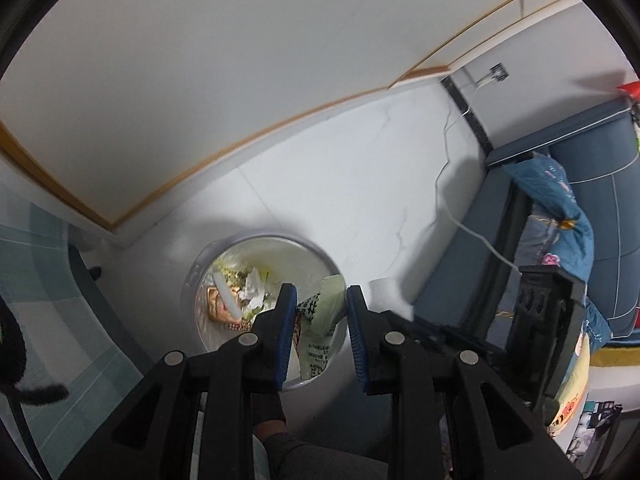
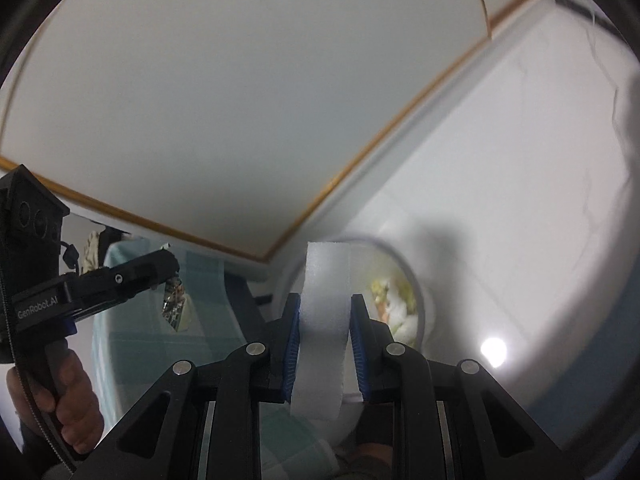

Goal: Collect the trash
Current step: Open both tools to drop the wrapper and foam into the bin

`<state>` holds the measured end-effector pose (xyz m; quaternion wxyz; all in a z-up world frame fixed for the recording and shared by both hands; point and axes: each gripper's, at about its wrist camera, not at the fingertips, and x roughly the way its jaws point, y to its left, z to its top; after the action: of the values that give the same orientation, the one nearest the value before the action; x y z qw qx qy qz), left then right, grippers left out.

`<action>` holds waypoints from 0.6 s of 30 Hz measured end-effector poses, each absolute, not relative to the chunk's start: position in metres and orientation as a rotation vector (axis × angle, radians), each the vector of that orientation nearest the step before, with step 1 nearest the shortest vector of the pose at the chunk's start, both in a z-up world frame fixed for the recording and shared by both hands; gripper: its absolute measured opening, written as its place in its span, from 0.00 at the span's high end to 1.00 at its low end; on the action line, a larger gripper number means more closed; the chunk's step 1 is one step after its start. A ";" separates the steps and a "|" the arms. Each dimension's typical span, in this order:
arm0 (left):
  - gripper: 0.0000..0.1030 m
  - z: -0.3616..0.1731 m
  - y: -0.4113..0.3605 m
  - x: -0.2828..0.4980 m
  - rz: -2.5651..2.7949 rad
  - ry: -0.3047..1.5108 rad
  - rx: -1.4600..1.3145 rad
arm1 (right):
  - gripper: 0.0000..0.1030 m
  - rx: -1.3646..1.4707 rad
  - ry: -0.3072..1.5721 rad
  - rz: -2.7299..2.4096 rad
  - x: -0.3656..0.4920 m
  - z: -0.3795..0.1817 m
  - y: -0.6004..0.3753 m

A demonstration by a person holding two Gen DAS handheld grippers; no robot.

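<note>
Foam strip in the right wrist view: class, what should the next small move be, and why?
Probably nudge the right gripper slightly right, over the mouth of the bin, before letting go. Its pads clamp the foam strip, and the open, trash-filled bin lies just beyond and to the right of it.

The white foam strip [image 2: 324, 320] is showing a grainy, matt surface between ribbed blue rubbery pads [image 2: 292, 344]. The bin [image 1: 256, 240] is looking like clear glossy plastic, with crumpled paper [image 1: 254, 288] and a printed, shiny wrapper [image 1: 320, 312] lying inside. The floor [image 1: 360, 184] is gleaming smooth like polished tile.
</note>
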<state>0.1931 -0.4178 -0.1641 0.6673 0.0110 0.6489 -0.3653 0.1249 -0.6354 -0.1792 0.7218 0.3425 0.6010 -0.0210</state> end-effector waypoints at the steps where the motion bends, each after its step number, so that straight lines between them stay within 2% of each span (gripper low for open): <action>1: 0.80 -0.167 -0.420 0.194 -0.816 1.474 0.031 | 0.76 0.768 1.337 -0.040 0.124 -0.187 -0.636; 5: 0.80 -0.180 -0.427 0.197 -0.807 1.513 0.039 | 0.76 0.784 1.395 -0.029 0.128 -0.218 -0.625; 13: 0.80 -0.195 -0.429 0.203 -0.785 1.561 0.046 | 0.61 0.811 1.402 -0.034 0.125 -0.228 -0.625; 18: 0.80 -0.204 -0.434 0.204 -0.764 1.604 0.061 | 0.38 0.870 1.374 -0.078 0.111 -0.223 -0.645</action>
<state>0.2042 -0.4344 -0.2043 0.6305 0.0265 0.7004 -0.3335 0.1114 -0.6446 -0.2230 0.6865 0.3884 0.6137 -0.0349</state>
